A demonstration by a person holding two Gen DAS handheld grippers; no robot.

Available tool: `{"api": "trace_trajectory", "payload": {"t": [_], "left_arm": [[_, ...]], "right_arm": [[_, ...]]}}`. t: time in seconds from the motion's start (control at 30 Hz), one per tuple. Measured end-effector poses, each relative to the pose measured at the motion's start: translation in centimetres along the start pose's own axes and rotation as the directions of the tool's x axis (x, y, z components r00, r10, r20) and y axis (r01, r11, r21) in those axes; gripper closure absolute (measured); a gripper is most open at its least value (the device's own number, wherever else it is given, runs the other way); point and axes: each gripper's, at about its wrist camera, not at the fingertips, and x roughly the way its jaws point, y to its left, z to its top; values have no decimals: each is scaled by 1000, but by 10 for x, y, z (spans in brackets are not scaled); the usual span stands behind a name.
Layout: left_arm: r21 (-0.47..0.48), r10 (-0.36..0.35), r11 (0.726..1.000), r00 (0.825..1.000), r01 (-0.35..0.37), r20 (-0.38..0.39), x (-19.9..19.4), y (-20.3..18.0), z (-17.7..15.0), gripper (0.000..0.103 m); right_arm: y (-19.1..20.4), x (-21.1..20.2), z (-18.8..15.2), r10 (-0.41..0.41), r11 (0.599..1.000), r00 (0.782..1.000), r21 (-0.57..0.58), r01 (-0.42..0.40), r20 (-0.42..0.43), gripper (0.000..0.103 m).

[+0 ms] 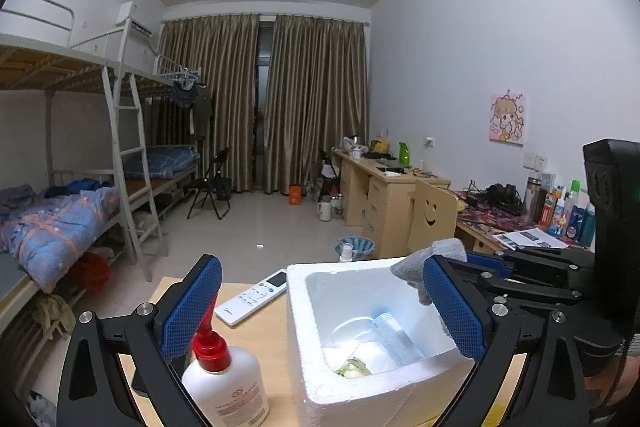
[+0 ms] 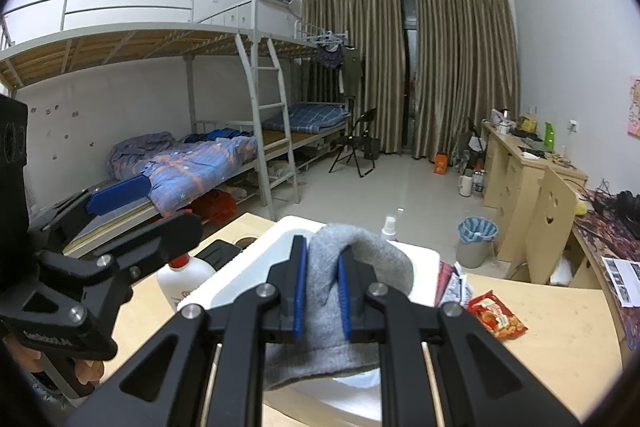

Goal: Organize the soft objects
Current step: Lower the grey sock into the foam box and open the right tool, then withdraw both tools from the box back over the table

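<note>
Over the white foam box (image 1: 320,383) at lower centre of the frame, the right gripper (image 2: 322,291) pinches a grey sock (image 2: 360,259), not yet dropped inside, while the left gripper (image 1: 324,311) hangs spread wide, with nothing between its pads.

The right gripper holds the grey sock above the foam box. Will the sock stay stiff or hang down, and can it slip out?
The sock is probably floppy: it folds over the right gripper and sags below the fingers. It seems light. A slip looks unlikely, since the jaws pinch it tightly. Once released, it should drop limply into the foam box.
</note>
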Motion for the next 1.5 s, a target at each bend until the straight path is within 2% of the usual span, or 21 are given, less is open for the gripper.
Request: {"api": "trace_trajectory", "payload": {"t": [0.23,0.3,0.37,0.43,0.53,0.7,0.87,1.03,1.07,1.23,1.3,1.5], "left_arm": [[-10,7,1000,1000,-7,5,-3,6,-1,2],[-16,9,1000,1000,-9,8,-4,9,-1,2],[-14,11,1000,1000,-11,8,-4,9,-1,2],[-14,12,1000,1000,-12,6,-4,11,-1,2],[-13,10,1000,1000,-9,7,-5,10,0,2],[-16,6,1000,1000,-5,10,-6,9,1,2],[8,8,1000,1000,-8,9,-7,4,2,2],[-8,-3,1000,1000,3,9,-10,5,1,2],[-8,-3,1000,1000,3,9,-11,4,1,2],[-11,-1,1000,1000,2,10,-13,3,1,2],[-14,-2,1000,1000,3,12,-15,3,1,2],[-7,-5,1000,1000,5,12,-19,0,1,2]], "right_arm": [[3,18,-3,2,1000,998,-22,-4,-67,84],[4,19,-5,-3,1000,997,-27,1,-78,73],[2,21,-8,-7,1000,995,-29,4,-101,39],[3,21,-9,-8,999,993,-39,3,-116,31],[2,18,-9,-15,999,993,-48,10,-120,31],[2,24,-11,-6,999,983,-53,-4,-182,31],[4,17,-10,-5,997,982,-78,-9,-187,29],[9,19,-6,-55,985,968,-172,12,-244,21],[11,21,-8,-66,980,958,-198,10,-279,20],[8,17,-13,-82,972,946,-235,6,-314,19],[4,12,-14,-91,972,945,-235,16,-313,19],[-7,-8,-10,-76,983,967,-179,32,-243,19]]}}
